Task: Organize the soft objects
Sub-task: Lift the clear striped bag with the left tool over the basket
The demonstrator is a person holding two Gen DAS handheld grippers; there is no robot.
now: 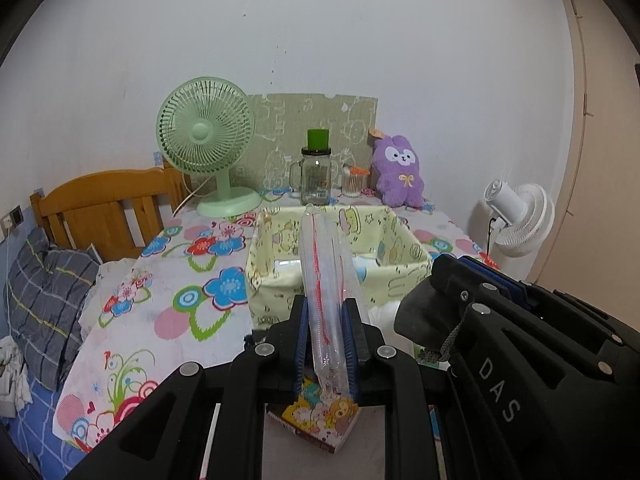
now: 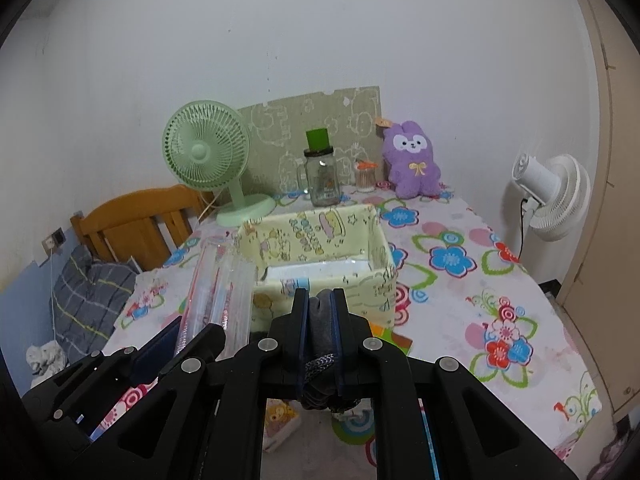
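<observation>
My left gripper [image 1: 327, 307] is shut on a clear plastic zip bag [image 1: 324, 256] with a red strip, which stands up between the pads in front of the yellow fabric storage box [image 1: 264, 276]. In the right wrist view the same bag [image 2: 216, 280] rises from the left gripper [image 2: 192, 330] at lower left. My right gripper [image 2: 320, 300] is shut on a dark grey soft fabric piece [image 2: 320, 320] with a braided cord, just before the box [image 2: 360, 296]. The right gripper [image 1: 444, 280] also shows in the left wrist view. A purple plush bunny [image 2: 414, 160] sits against the wall.
On the flowered tablecloth [image 2: 452, 260] stand a green desk fan [image 1: 206, 140], a glass jar mug [image 1: 316, 176] with a green lid and a cup of swabs [image 1: 354, 184]. A white fan [image 2: 552, 196] is at the right, a bed with a grey pillow [image 1: 44, 296] at the left. A cartoon carton [image 1: 320, 412] lies below the grippers.
</observation>
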